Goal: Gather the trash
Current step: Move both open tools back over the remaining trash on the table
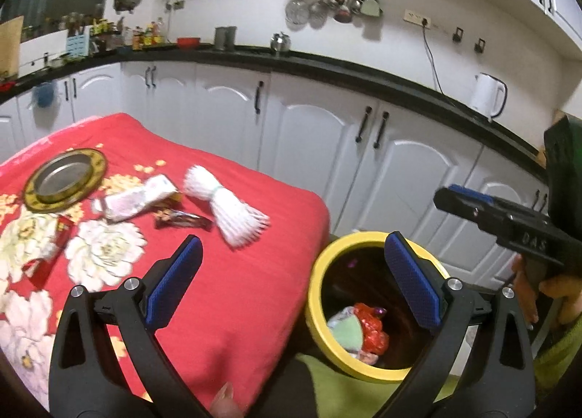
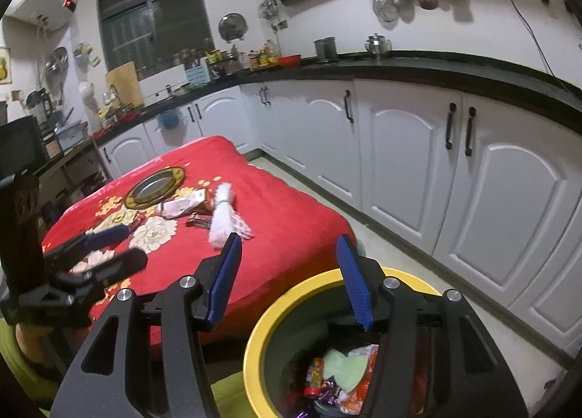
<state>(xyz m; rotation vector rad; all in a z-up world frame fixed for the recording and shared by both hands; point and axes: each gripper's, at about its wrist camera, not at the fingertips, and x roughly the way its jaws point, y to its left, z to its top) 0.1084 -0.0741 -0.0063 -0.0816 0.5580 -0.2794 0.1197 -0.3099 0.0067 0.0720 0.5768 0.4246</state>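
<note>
A yellow-rimmed bin (image 1: 315, 283) (image 2: 254, 341) stands beside the red-clothed table and holds wrappers (image 1: 367, 327) (image 2: 342, 370). On the cloth lie a white foam net sleeve (image 1: 225, 205) (image 2: 225, 218), a pale packet (image 1: 138, 198) (image 2: 182, 204), a dark candy wrapper (image 1: 183, 219) (image 2: 198, 223) and a red wrapper (image 1: 60, 236). My left gripper (image 1: 291, 265) is open and empty, spanning the table edge and the bin; it also shows in the right wrist view (image 2: 109, 247). My right gripper (image 2: 289, 265) is open and empty above the bin rim; it also shows in the left wrist view (image 1: 451, 196).
A round gold-rimmed metal plate (image 1: 65, 179) (image 2: 154, 187) lies at the table's far side. White cabinets (image 1: 309, 141) under a black counter run behind the table. A white kettle (image 1: 487, 96) stands on the counter at right.
</note>
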